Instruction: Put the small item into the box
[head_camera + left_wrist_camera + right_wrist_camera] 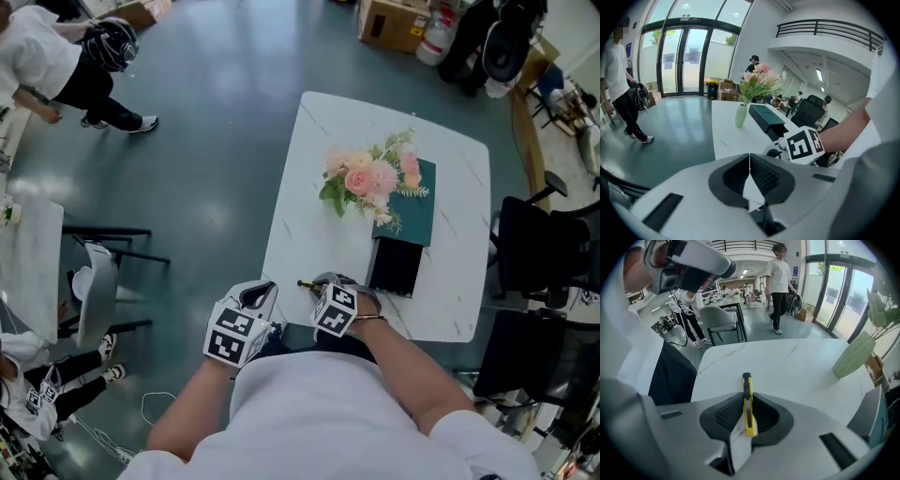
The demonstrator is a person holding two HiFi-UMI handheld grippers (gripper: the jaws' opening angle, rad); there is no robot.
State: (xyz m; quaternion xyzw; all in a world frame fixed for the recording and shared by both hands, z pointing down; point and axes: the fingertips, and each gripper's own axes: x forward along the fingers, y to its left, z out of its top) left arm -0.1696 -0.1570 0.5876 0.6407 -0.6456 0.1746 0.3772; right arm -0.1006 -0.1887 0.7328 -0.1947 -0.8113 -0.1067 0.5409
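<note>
Where the head view looks down: the white marble-patterned table (441, 281) stands on a grey-green floor (216, 141). An open dark teal rectangular box (394, 267) lies on it just beside the right gripper (321, 284).
Head view, small item: a slim yellow utility knife with a black tip (306, 283) sticks out of the right gripper over the table's near edge, left of the box and not in it.
Head view, around: a bouquet of pink flowers (367, 176) hides part of the box's far end. Black office chairs (539, 248) stand to the right, a grey chair (96, 291) to the left, and a person in a white top (47, 61) at the top left corner.
Left gripper view: the left gripper (750, 164) has its jaws together, nothing between them. The right gripper's marker cube (802, 144) covers the box's near end. Glass doors (679, 61) close the room beyond.
Right gripper view: the jaws are clamped on the knife, above bare table. A pale green vase (853, 355) stands at the right, its flowers cut off by the frame. The box shows only as a sliver at the right edge.
</note>
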